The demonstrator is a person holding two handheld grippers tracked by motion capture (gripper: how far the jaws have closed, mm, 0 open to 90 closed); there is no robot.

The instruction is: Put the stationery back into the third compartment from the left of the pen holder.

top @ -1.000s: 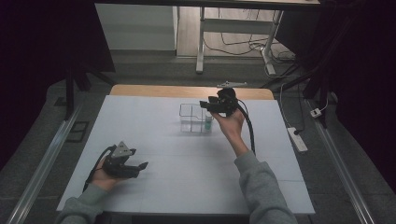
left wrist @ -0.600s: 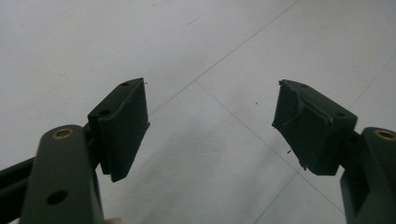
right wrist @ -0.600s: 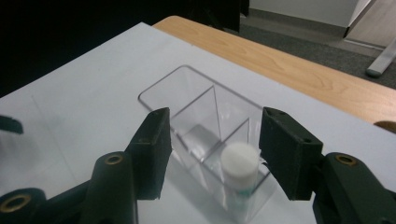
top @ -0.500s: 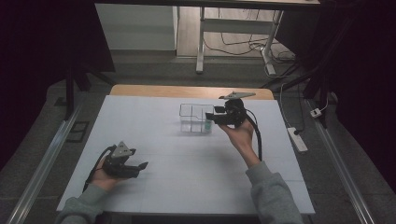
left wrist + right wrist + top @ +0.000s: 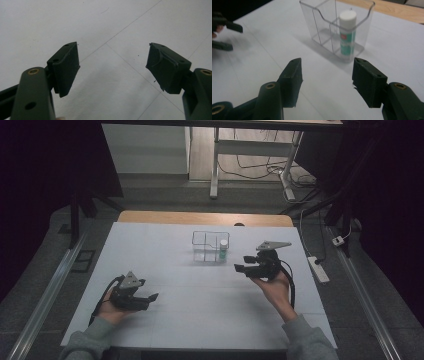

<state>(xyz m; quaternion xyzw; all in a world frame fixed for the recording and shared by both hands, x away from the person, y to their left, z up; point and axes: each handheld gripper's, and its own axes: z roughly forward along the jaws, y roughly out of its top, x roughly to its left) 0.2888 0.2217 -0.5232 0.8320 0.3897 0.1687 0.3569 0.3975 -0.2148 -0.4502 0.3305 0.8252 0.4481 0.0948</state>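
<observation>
Your right gripper [image 5: 241, 268] hangs just off the clear box [image 5: 210, 246], to its right and a little nearer you. Its jaws have just been opening; they stand spread, nothing between them, white table [image 5: 200, 310] under the gap. The box sits toward the far middle of the table, well clear of both grippers. A small bottle [image 5: 223, 249], white cap and green label, stands upright in the box's right-hand compartment. Your left gripper [image 5: 150, 298] rests low near the front left of the table, jaws spread wide over bare surface, holding nothing.
</observation>
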